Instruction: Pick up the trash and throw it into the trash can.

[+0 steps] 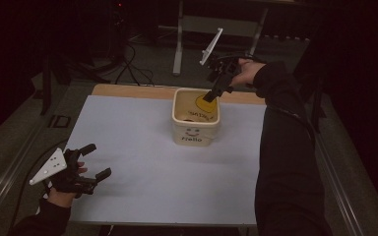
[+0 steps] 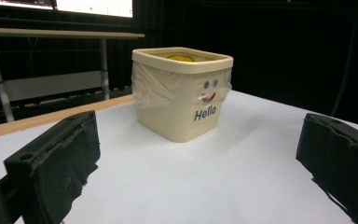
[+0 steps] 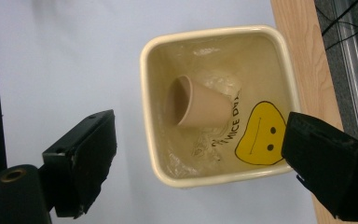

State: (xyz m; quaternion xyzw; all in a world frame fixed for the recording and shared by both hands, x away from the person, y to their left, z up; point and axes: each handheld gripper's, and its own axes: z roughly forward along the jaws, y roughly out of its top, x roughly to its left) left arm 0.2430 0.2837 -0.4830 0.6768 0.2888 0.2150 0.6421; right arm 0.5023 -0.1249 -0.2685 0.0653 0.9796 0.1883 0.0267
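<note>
My right gripper point(image 3: 196, 163) hangs with its jaws spread wide and empty, pointing straight down over the bin point(image 3: 154, 154); nothing sits between the pads, and I judge the gap is kept wide so that whatever I let fall or reach for passes freely through the square mouth. In the high view this gripper point(image 1: 211, 96) sits just above the bin's far rim point(image 1: 177, 105), my arm stretched across the table's right side to get there.

Below the jaws lies the cup point(image 3: 200, 108), on the bin's floor; it rests on its side, long axis running roughly across the right gripper view, open mouth toward the left wall and closed base toward the yellow face point(image 3: 258, 135) printed inside. It lies near the middle of the bin, on a crumpled clear liner.

My left gripper point(image 1: 92, 161) waits at the near left corner of the table point(image 1: 138, 147), jaws apart and holding nothing; it faces the bin point(image 2: 182, 93) from well away, out of the right arm's path, I suppose.
</note>
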